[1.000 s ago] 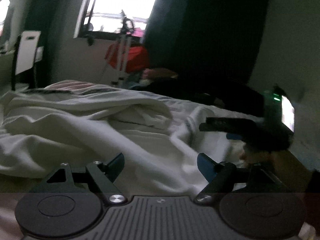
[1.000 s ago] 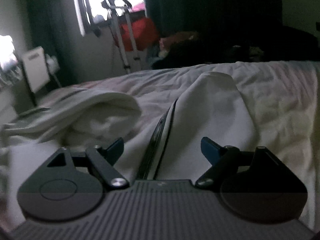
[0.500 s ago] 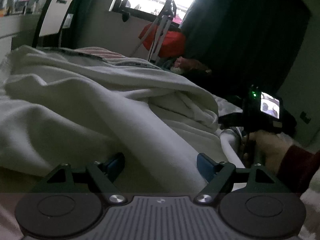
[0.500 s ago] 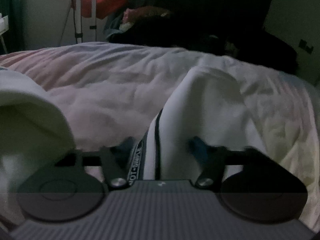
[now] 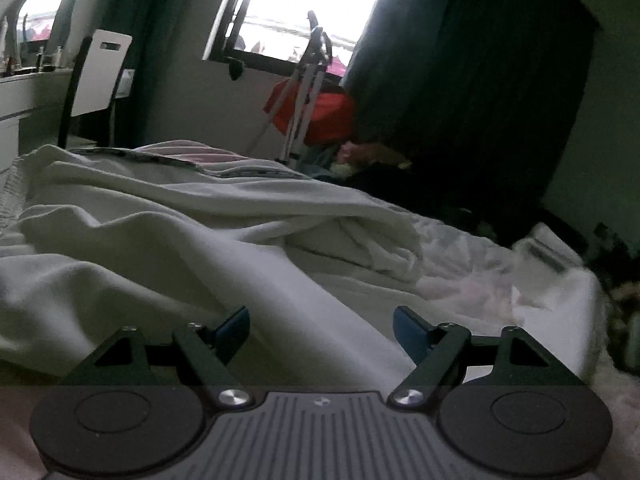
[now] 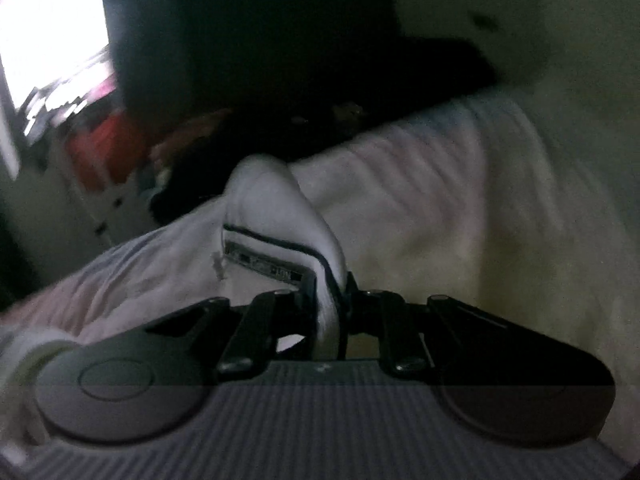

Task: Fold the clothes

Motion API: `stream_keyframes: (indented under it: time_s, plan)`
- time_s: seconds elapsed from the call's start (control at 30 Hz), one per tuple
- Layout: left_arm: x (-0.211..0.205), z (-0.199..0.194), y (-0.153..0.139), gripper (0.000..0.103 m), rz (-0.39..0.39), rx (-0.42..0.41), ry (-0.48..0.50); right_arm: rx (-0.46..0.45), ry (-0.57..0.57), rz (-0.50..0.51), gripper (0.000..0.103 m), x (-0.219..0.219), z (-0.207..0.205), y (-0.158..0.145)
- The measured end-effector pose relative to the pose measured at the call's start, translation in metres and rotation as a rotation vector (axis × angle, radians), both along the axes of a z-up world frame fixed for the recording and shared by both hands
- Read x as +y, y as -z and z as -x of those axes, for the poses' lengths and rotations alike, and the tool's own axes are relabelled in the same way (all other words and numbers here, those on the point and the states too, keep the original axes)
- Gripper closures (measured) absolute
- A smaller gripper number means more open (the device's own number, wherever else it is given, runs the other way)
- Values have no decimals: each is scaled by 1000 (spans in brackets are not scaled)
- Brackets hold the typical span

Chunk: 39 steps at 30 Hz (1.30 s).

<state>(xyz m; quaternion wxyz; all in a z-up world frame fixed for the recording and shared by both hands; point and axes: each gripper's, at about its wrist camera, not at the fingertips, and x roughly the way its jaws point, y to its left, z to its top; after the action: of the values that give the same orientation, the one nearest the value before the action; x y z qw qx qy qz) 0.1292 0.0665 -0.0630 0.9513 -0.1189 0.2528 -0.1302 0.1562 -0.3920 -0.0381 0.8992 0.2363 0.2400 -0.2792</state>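
The white garment [image 6: 280,216] is pinched at one edge, where a dark stripe and a label strip run along the hem or waistband, and it stands up in a peak off the bed [image 6: 440,200]. The right tongs [image 6: 334,300] are closed tight on that edge, with a fold of cloth squeezed between the two fingers. The view is blurred, so the exact kind of garment cannot be told.

In the left view a larger heap of white cloth [image 5: 180,240] lies rumpled across the bed from 9 o'clock toward the middle, in loose ridges and folds with no flat, squared shape anywhere. Whether this is the same piece as the one the right tongs hold cannot be told. The left tongs [image 5: 320,328] are spread wide and hold nothing — they hang low just over a ridge of that cloth.

As a judgement, the folding is far from finished: no neat stack or squared bundle shows in either view, and the cloth in sight is bunched up. One edge is gripped; a second edge would likely need gripping for the piece to be laid flat and folded over.

Farther out, at 12 o'clock, a bright window [image 5: 304,4] and a dark curtain [image 5: 460,80] stand behind the bed — with a red bag [image 5: 320,108] below the sill.
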Motion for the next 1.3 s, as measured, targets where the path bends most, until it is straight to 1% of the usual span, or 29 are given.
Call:
stream_keyframes:
  time_s: [0.03,0.1,0.13,0.2,0.3,0.33,0.37,0.43,0.47,0.5,0.57,0.67,0.77,0.8,0.87,1.0,1.07,1.1,1.2,1.23,1.27,1.3]
  plan:
    - [-1,4,-2,23,10,-1,12,5,27,-62,86,-14,20,8]
    - [-4,14,-7,23,8,-1,28,48,47,-170,85,-33,50,28]
    - [-6,20,-9,23,0,-3,32,73,44,-236,84,-42,64,41]
    - [-7,33,-13,23,-19,-16,42,95,38,-372,83,-56,88,64]
    - [-5,50,-17,23,-43,-26,43,69,49,-529,70,-73,116,85]
    - [-5,54,-17,23,-50,-25,40,52,56,-551,68,-76,123,85]
    - [-5,58,-19,23,-54,-19,36,27,64,-546,65,-77,129,81]
    - [-5,64,-21,23,-65,-11,26,-7,73,-480,32,-71,137,68]
    - [-6,67,-23,23,-73,-11,20,-22,78,-440,28,-67,141,62]
    - [-7,68,-23,23,-78,-9,14,-40,80,-401,28,-63,143,55]
    - [-10,70,-24,23,-86,-3,3,-79,41,-360,28,-60,145,49]
    - [-13,71,-23,23,-88,5,-14,-100,-56,-295,28,-44,134,39]
    - [-19,69,-21,23,-110,9,-19,-83,-151,-205,28,-28,116,35]
    - [-21,68,-20,23,-120,12,-18,-71,-178,-181,29,-23,109,36]
    - [-23,66,-17,23,-131,19,-14,-25,-201,-152,37,-20,91,45]
    - [-25,60,-9,23,-143,40,-11,90,-232,-24,38,-6,60,62]
    - [-24,57,-7,23,-151,48,-16,132,-235,38,38,-6,53,69]
    - [-24,55,-6,23,-167,47,-26,152,-236,70,40,-7,49,73]
    - [-24,52,-6,22,-219,39,-57,215,-240,164,41,-7,39,84]
    - [-23,51,-7,22,-228,39,-63,234,-242,192,43,-8,35,88]
    - [-22,49,-6,22,-226,46,-65,237,-244,195,48,-11,35,91]
    - [-20,47,-6,22,-219,55,-66,241,-238,189,57,-14,34,91]
